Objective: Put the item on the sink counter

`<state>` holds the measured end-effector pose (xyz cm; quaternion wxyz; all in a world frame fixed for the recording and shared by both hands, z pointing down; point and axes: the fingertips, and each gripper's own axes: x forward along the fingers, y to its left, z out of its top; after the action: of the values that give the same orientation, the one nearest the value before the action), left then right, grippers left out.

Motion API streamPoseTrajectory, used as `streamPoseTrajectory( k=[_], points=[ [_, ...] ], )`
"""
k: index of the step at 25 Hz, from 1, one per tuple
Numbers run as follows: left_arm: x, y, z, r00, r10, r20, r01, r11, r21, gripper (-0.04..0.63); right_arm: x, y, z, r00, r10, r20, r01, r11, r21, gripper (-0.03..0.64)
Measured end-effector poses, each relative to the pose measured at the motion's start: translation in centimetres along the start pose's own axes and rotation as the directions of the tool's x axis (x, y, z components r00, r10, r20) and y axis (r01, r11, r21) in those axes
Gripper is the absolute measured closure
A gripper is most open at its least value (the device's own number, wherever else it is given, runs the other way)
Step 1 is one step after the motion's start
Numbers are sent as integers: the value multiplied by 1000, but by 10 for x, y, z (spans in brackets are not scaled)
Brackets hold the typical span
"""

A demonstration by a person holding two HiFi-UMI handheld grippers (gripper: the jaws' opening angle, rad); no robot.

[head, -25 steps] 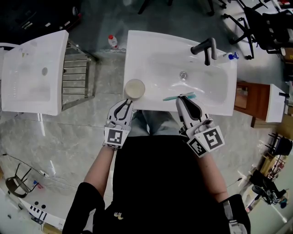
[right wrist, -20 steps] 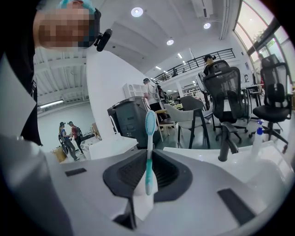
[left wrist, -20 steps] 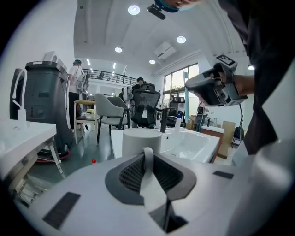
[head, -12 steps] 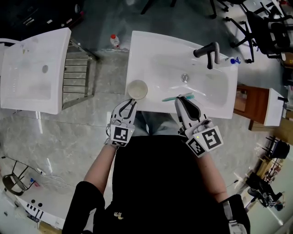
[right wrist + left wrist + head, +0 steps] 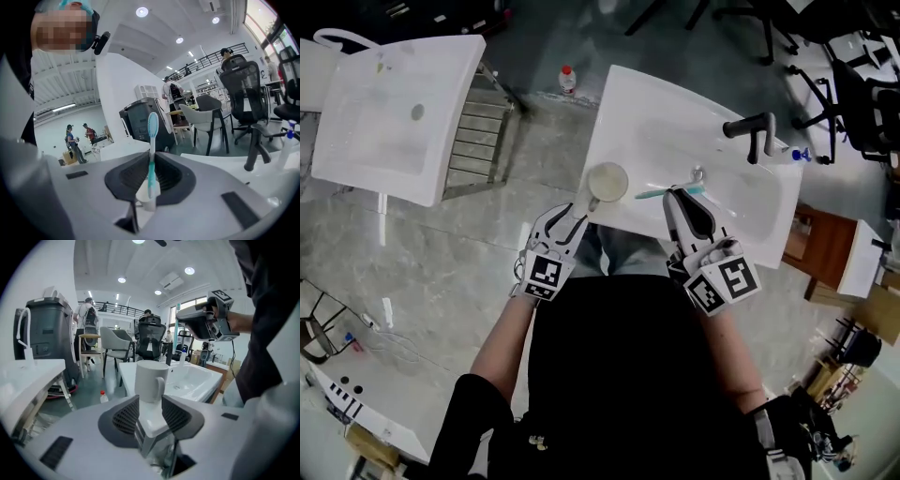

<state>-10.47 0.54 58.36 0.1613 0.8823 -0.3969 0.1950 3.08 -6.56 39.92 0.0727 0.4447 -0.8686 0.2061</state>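
Note:
A white mug (image 5: 607,182) stands upright on the front left corner of the white sink counter (image 5: 623,94). My left gripper (image 5: 578,214) sits just behind it. Its jaws have just been opening, and the mug's (image 5: 150,379) handle stands between the fingers (image 5: 123,416) of the left gripper (image 5: 151,404) without their pads pressing on it. My right gripper (image 5: 678,194) is shut on a teal toothbrush (image 5: 661,192) held crosswise over the basin's front edge. In the right gripper view the toothbrush (image 5: 152,140) stands up from the right gripper (image 5: 151,180), brush head on top.
A black faucet (image 5: 750,127) rises at the basin's far right, with a blue-capped bottle (image 5: 802,155) beside it. A second white basin (image 5: 394,112) and a metal rack (image 5: 478,141) stand to the left. A small bottle (image 5: 568,79) is on the floor. Office chairs (image 5: 862,84) are behind.
The left gripper's jaws have spread apart and no longer pinch the mug, which now rests on the counter corner. The right gripper has carried the toothbrush a little farther over the basin.

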Motion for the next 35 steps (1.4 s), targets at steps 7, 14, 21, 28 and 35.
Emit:
streamPoseTrajectory(
  k=[7,14,21,28,35],
  points=[
    [-41,32,14,986,164,16,-163,985,-59,447,38,15,-11,995,100,-32,-99,995,3,561],
    [-80,44,17,952,305,22,-300,946,-126,456,68,23,-51,977,181,-109,-180,983,20,561],
    [-101,45,3,924,383,-20,-381,910,-166,468,83,25,-90,956,215,-199,-210,976,47,561],
    [-102,38,-7,917,397,-50,-399,899,-179,469,92,24,-114,933,234,-275,-229,972,48,561],
    [-100,35,-9,912,404,-64,-409,893,-186,469,102,16,-113,930,217,-297,-216,976,38,560]
  ],
)
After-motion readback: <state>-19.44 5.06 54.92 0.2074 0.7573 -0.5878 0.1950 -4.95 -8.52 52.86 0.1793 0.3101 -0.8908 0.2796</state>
